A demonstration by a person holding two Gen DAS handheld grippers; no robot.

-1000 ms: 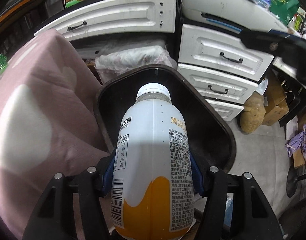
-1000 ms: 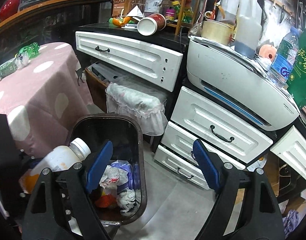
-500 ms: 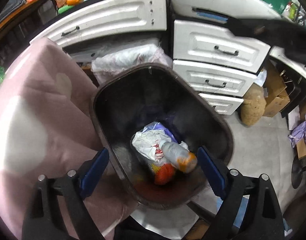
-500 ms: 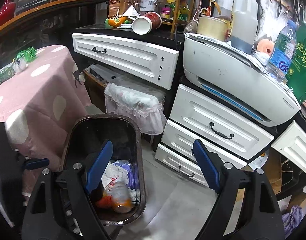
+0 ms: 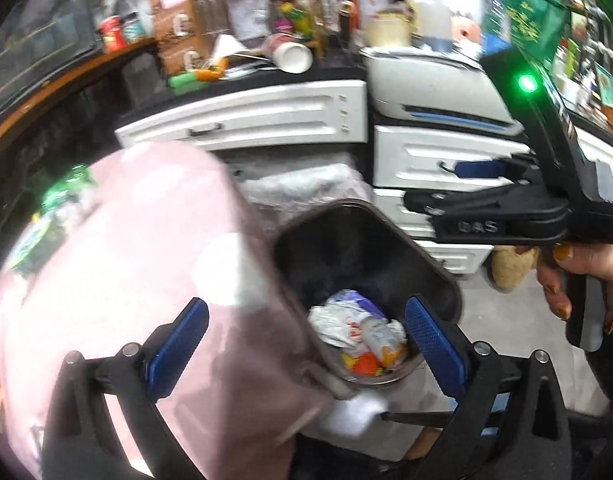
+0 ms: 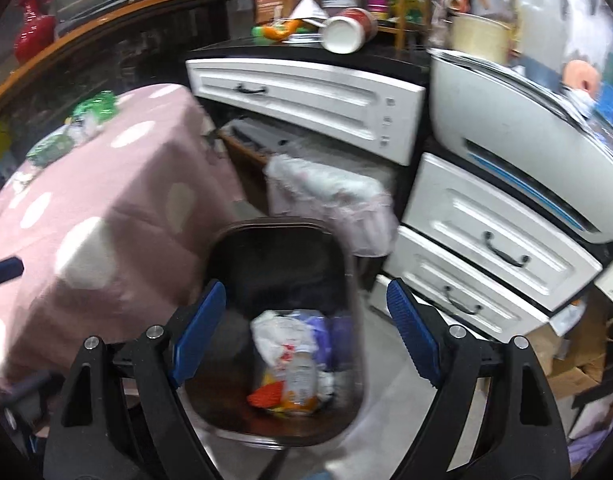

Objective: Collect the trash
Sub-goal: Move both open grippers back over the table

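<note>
The dark trash bin (image 5: pixel 442 280) stands on the floor beside the pink-clothed table; it also shows in the right wrist view (image 6: pixel 226 248). Inside it lies the white and orange drink bottle (image 5: pixel 380 338) on crumpled paper and wrappers; the right wrist view shows the bottle too (image 6: pixel 302 380). My left gripper (image 5: pixel 306 344) is open and empty, above the bin's left rim and the tablecloth. My right gripper (image 6: pixel 306 332) is open and empty, above the bin. The right gripper also appears in the left wrist view (image 5: pixel 514 200), held by a hand at the right.
A pink tablecloth with white spots (image 6: pixel 106 208) covers the table left of the bin, with green wrappers (image 6: pixel 94 108) on it. White drawers (image 6: pixel 486 248) and a printer (image 6: pixel 526 128) stand behind. A plastic-lined container (image 6: pixel 326 196) sits behind the bin. Cardboard boxes (image 6: pixel 574 360) lie at right.
The left gripper opened and the bottle dropped into the bin a second ago. Since then the left gripper has swung up and left, over the tablecloth. The right gripper shifted slightly over the bin.
</note>
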